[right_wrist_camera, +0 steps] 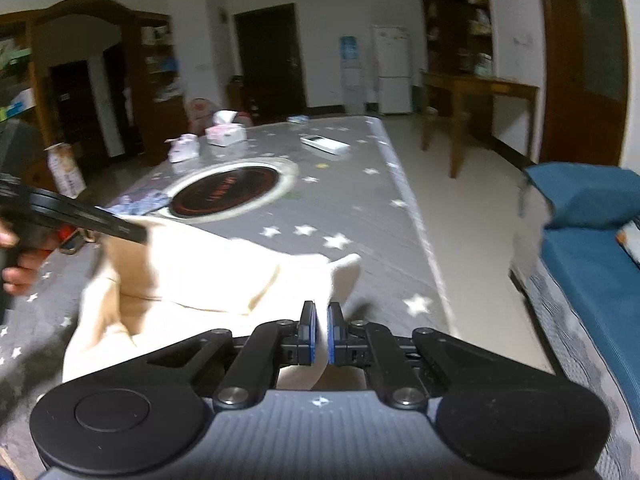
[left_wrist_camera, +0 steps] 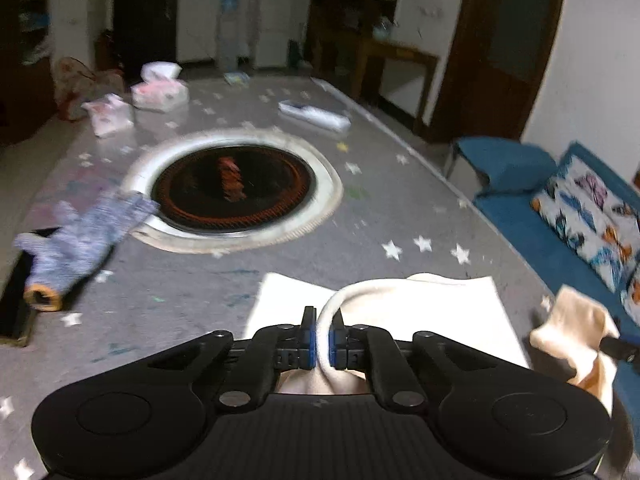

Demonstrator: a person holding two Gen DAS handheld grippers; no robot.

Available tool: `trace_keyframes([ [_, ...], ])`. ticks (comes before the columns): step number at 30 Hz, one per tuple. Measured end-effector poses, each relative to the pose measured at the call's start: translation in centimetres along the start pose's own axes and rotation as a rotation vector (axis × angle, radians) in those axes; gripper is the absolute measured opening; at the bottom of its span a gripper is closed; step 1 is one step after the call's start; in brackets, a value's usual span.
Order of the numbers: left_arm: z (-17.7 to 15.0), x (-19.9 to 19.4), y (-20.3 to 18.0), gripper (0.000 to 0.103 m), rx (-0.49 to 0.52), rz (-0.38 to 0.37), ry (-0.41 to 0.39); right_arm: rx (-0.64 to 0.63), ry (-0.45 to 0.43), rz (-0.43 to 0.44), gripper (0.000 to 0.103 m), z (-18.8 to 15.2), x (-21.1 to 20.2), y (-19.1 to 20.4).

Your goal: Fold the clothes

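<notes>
Pinching the cream garment (left_wrist_camera: 400,304) low over the desk (left_wrist_camera: 400,200), both the left tongs (left_wrist_camera: 323,336) and right tongs (right_wrist_camera: 320,332) grip thin edges; an uneven pull could slip cloth free or skew the fold.

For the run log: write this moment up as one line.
step: fold in progress | left gripper: shut on cream garment | right gripper: shut on cream garment | surface: grey star-print table
</notes>
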State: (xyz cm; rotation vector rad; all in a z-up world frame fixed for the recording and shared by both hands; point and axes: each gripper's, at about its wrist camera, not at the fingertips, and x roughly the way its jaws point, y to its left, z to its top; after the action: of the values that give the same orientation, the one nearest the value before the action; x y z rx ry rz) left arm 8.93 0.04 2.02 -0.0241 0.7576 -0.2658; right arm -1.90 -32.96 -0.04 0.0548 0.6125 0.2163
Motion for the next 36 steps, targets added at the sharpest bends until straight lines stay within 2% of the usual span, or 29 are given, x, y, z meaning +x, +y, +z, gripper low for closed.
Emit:
trace_keyframes([
  [4,-1.3,-5.0,1.4,0.006,-0.045,0.076,-0.093,0.024,0.005,-0.046,0.005,-1.1,-0.8,-1.3],
  [9,-4.8,-11.2,3.7,0.006,-0.155,0.185,-0.166,0.037,0.006,-0.079,0.005,-2.2,-1.7,-2.3],
  [14,-9.5,-15.9,6.0,0.005,-0.221,0.316,-0.182,0.041,0.007,-0.094,0.005,-3.2,-3.1,-2.5],
  [17,-11.9,-16.9,7.4,0.005,-0.242,0.357,-0.124,0.042,0.034,-0.090,0.005,-3.9,-3.9,-2.6],
  [19,-12.8,-16.8,8.0,0.005,-0.241,0.369,-0.080,0.038,0.040,-0.097,0.006,-4.1,-4.3,-2.7],
  [21,-13.0,-16.6,8.1,0.005,-0.236,0.350,-0.057,0.030,0.039,-0.110,0.007,-4.0,-4.6,-2.6],
  [23,-12.4,-16.1,7.5,0.008,-0.208,0.316,-0.057,0.022,0.037,-0.123,0.013,-3.9,-5.0,-2.6],
  [26,-11.0,-14.7,5.6,0.009,-0.145,0.271,-0.060,0.011,0.035,-0.142,0.014,-3.8,-5.6,-2.5],
  [27,-10.5,-14.1,5.0,0.012,-0.126,0.256,-0.060,0.005,0.033,-0.145,0.014,-3.6,-5.7,-2.5],
  [30,-8.9,-11.5,4.1,0.021,-0.089,0.214,-0.044,-0.018,0.042,-0.117,0.015,-2.4,-4.8,-2.1],
  [32,-7.9,-9.6,3.6,0.024,-0.070,0.193,-0.023,-0.028,0.056,-0.088,0.015,-1.7,-3.9,-1.9],
  [36,-6.1,-5.7,3.1,0.029,-0.033,0.198,0.027,-0.044,0.094,-0.028,0.015,-0.3,-1.2,-1.2],
])
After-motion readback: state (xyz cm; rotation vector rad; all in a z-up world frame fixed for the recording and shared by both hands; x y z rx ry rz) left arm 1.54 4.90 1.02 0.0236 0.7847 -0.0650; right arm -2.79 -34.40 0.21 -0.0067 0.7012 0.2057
